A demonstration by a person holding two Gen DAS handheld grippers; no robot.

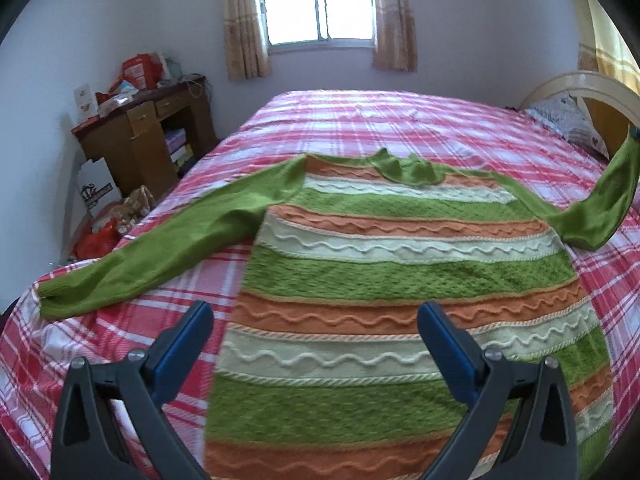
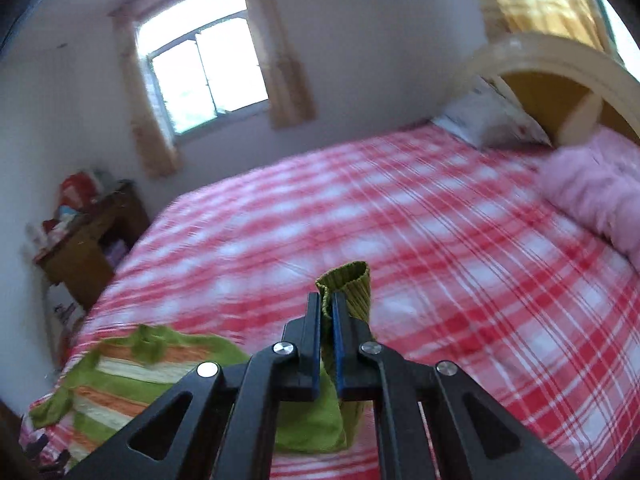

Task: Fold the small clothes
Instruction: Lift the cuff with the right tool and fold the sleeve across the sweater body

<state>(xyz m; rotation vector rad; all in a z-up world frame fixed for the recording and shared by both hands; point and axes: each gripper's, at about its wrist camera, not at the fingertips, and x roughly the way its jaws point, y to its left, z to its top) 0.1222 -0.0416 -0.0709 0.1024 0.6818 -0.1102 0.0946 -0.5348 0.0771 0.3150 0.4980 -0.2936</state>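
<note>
I am clamping my right gripper (image 2: 327,300) tight on the ribbed cuff (image 2: 352,288) of the sweater's right sleeve (image 1: 612,196), and the cuff is sticking up past the pads while the sleeve is hanging lifted off the bed. My left gripper (image 1: 316,320) is hovering with its jaws standing wide apart and nothing between them, above the lower part of the sweater (image 1: 400,280). The sweater, striped green, orange and cream, is lying flat on the red plaid bedspread (image 1: 360,120) with its other sleeve (image 1: 180,240) stretching out toward the bed's edge. Beyond it, a pillow (image 1: 568,120) is resting by the headboard (image 2: 560,64), and a cluttered wooden desk (image 1: 144,140) is standing near the window (image 1: 320,4).
</note>
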